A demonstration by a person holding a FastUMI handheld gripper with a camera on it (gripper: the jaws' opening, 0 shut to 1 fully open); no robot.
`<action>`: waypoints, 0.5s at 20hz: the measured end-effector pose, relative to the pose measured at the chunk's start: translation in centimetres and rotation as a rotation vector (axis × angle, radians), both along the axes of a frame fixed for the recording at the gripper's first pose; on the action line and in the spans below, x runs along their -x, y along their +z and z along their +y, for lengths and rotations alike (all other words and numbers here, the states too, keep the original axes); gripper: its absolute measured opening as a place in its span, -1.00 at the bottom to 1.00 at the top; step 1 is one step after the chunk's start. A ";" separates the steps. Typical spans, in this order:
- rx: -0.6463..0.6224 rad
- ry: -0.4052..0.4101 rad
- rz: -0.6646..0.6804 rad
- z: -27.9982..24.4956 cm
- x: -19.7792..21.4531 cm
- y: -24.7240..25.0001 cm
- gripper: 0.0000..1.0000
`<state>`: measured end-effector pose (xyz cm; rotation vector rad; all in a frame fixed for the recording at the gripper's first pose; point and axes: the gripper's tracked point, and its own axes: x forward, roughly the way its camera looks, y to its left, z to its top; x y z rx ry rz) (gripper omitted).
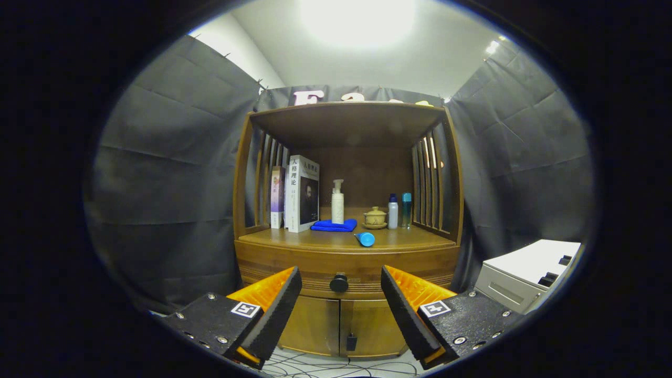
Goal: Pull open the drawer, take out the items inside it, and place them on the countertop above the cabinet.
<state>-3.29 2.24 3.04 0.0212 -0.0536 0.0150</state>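
My gripper (341,307) is released, its 2 fingers spread wide so the drawer's black knob (338,283) sits between them at 12 o'clock, lined up for a pull. The drawer (346,265) looks closed; the tabletop (404,242) above already carries a blue cylinder (365,239).

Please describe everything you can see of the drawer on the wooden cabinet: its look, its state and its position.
The drawer is a wide, shallow front of brown wood with fine horizontal grooves. It sits just under the countertop and above the two lower doors. One round black knob is fixed at its middle. It looks fully shut, flush with the cabinet. The gripper is open; its jaws stand apart on either side of the knob, short of it, touching nothing.
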 end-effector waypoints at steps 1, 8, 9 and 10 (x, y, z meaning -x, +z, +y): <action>0.016 0.001 -0.007 0.2 0.5 0.0 0.89; 0.030 -0.029 -0.009 -0.7 0.2 -0.6 0.89; 0.024 -0.033 -0.007 -0.7 0.0 -0.7 0.90; 0.026 -0.037 0.000 -1.0 -0.1 -0.9 0.90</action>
